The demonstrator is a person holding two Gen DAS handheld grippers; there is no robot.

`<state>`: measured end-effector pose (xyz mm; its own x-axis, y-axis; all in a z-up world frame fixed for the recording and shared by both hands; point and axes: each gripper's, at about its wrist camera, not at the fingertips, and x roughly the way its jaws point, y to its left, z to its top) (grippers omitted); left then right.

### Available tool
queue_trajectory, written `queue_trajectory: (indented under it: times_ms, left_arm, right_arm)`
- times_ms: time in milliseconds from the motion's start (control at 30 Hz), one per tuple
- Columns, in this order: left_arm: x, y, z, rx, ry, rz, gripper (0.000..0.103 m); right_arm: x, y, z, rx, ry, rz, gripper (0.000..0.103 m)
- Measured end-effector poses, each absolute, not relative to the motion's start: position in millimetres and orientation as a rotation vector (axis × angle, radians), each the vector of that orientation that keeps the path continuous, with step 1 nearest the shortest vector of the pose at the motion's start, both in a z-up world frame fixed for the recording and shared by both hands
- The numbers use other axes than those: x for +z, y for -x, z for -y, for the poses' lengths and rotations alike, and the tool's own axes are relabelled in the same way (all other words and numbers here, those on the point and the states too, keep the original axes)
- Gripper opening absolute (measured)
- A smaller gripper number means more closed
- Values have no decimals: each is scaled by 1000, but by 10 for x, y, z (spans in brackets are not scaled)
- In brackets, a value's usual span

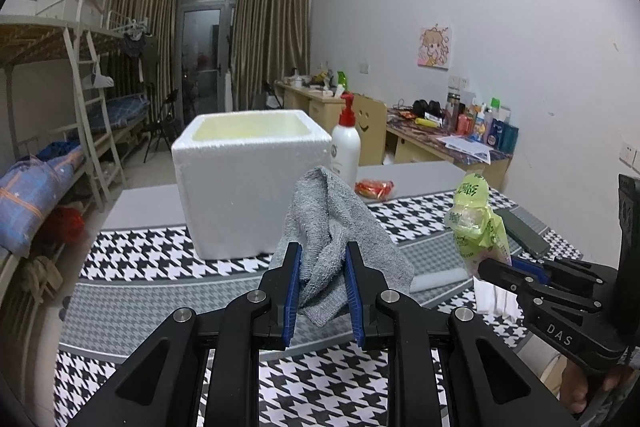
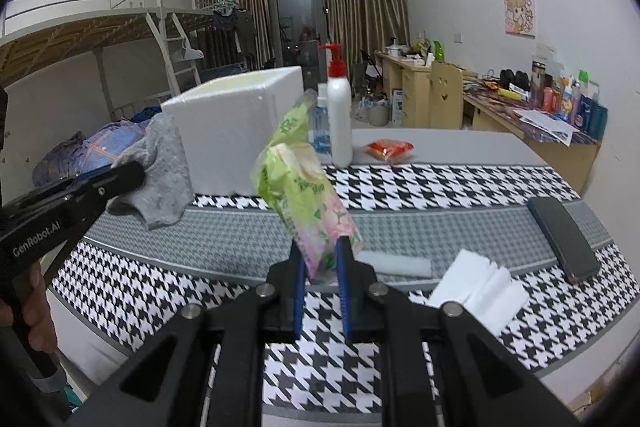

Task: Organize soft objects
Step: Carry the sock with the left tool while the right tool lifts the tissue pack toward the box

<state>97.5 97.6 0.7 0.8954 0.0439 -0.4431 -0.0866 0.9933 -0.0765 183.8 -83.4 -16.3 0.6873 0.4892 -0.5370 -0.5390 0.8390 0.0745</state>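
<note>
My left gripper (image 1: 323, 254) is shut on a grey cloth (image 1: 336, 227) and holds it above the table, just in front of the open white foam box (image 1: 240, 183). My right gripper (image 2: 320, 251) is shut on a green tissue pack (image 2: 296, 187), held upright above the table. In the left wrist view the right gripper (image 1: 486, 263) and the tissue pack (image 1: 476, 215) are to the right. In the right wrist view the left gripper (image 2: 132, 179) with the grey cloth (image 2: 168, 171) is at the left, next to the foam box (image 2: 236, 127).
A white pump bottle (image 2: 339, 115) and a red snack packet (image 2: 390, 149) stand behind on the houndstooth-covered table (image 2: 440, 183). A dark phone (image 2: 564, 239), folded white tissues (image 2: 480, 291) and a pale foam strip (image 2: 396, 265) lie at the right. Bunk beds are left, desks right.
</note>
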Motion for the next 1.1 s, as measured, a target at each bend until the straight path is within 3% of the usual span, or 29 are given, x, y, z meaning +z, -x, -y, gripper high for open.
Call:
queue_trajectory:
  times_ms: [1100]
  left_arm:
    - [485,-1315,-1197,167,30,-351,23]
  right_arm:
    - [449,-2136,344,652,95,-449,18]
